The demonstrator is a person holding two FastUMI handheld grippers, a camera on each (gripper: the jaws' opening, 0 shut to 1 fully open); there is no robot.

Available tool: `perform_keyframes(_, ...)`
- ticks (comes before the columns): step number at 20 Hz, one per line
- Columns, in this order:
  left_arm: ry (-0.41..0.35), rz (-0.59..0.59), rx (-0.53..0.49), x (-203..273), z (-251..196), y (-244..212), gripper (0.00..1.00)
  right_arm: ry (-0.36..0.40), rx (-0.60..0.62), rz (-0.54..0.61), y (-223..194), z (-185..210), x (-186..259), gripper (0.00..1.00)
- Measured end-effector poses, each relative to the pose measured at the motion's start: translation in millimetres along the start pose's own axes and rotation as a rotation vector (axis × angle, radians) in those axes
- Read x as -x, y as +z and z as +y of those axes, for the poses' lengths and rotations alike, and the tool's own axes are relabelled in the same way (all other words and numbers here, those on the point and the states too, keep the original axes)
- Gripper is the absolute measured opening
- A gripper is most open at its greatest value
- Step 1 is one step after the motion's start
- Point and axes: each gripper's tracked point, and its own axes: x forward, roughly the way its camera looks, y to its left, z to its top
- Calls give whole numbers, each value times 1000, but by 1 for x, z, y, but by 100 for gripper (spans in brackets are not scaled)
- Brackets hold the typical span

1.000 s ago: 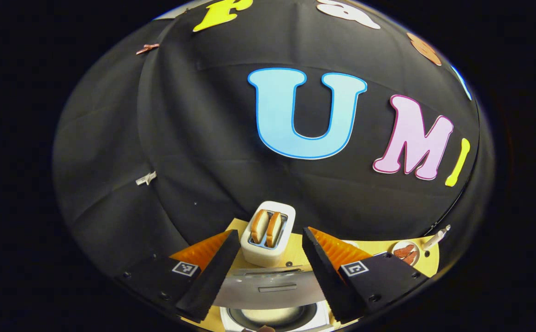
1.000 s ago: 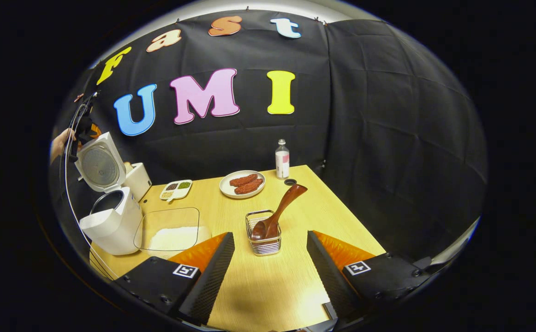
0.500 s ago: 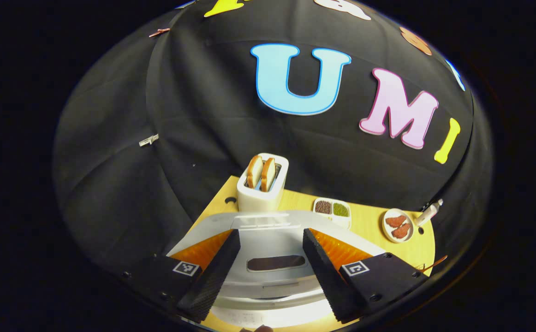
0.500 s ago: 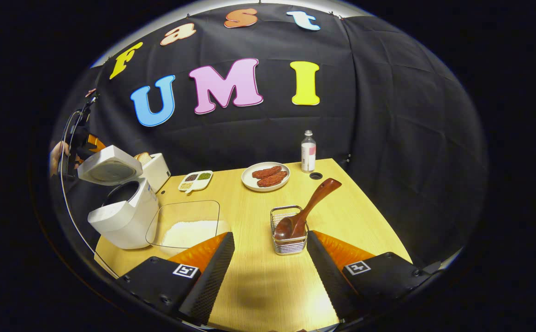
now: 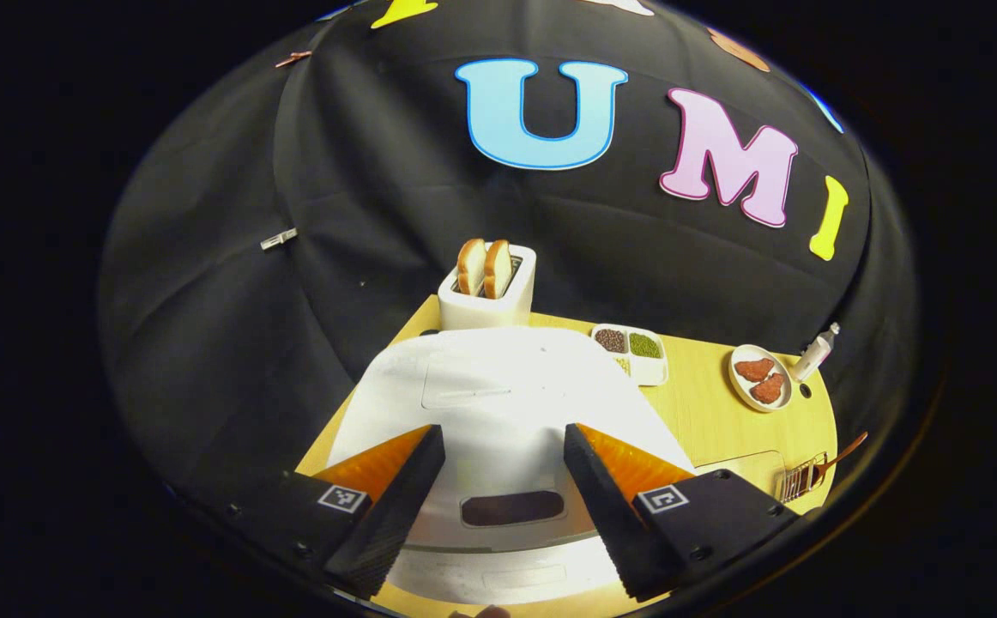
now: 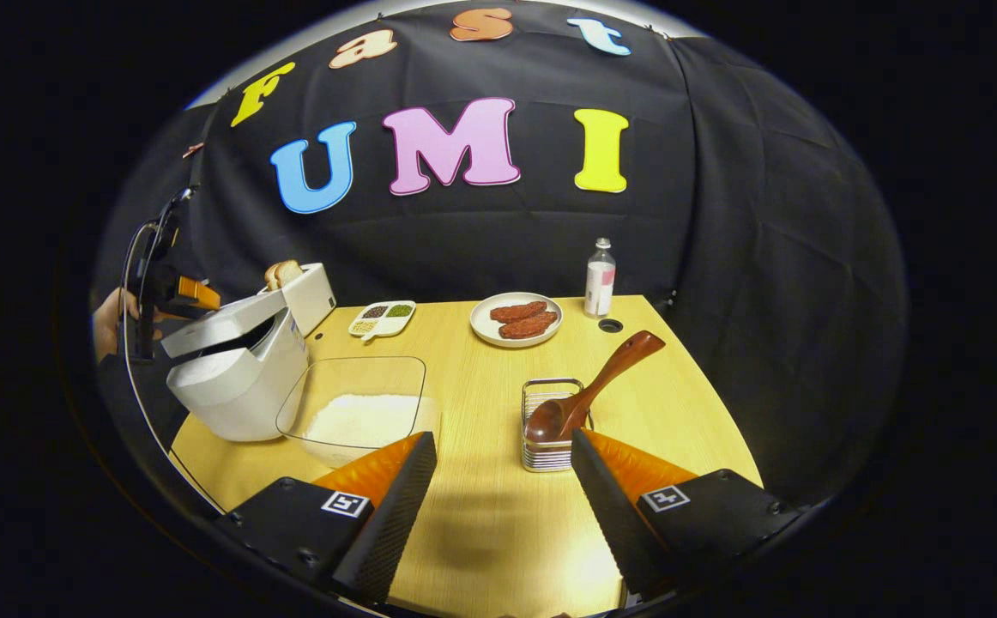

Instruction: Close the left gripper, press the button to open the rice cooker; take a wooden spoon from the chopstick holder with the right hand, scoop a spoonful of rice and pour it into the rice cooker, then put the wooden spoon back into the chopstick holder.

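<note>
Left gripper view: left gripper (image 5: 498, 498) spread wide above the white rice cooker (image 5: 498, 403), whose lid sits slightly ajar in the right gripper view. Toaster (image 5: 486, 287) at 12 o'clock beyond it. Right gripper view: right gripper (image 6: 498, 506) also wide, holding nothing, over the table (image 6: 481, 532). Chopstick holder (image 6: 550, 425) at 1 o'clock, wooden spoon (image 6: 593, 390) leaning in it. Rice container (image 6: 357, 412) at 11 o'clock.

Right gripper (image 6: 503, 489) open over the worktop (image 6: 481, 532), spoon (image 6: 589, 390) leaning in wire holder (image 6: 548, 429), rice tray (image 6: 357, 412), cooker (image 6: 237, 369) lid ajar, left gripper (image 6: 177, 292) at its lid
</note>
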Motion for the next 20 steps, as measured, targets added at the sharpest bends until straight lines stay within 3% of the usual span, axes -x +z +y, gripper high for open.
perform_keyframes(5,29,42,3,-12,-2,-32,100,-15,-11,-3,-2,-11,3,99)
perform_keyframes(13,35,-8,-31,-18,-6,-27,100,-23,25,-38,2,-38,7,99)
perform_keyframes(16,32,-27,-53,5,-19,-22,97,1,15,-76,23,-44,6,99)
perform_keyframes(20,21,-247,-81,86,-62,29,95,38,53,-140,61,-49,7,99)
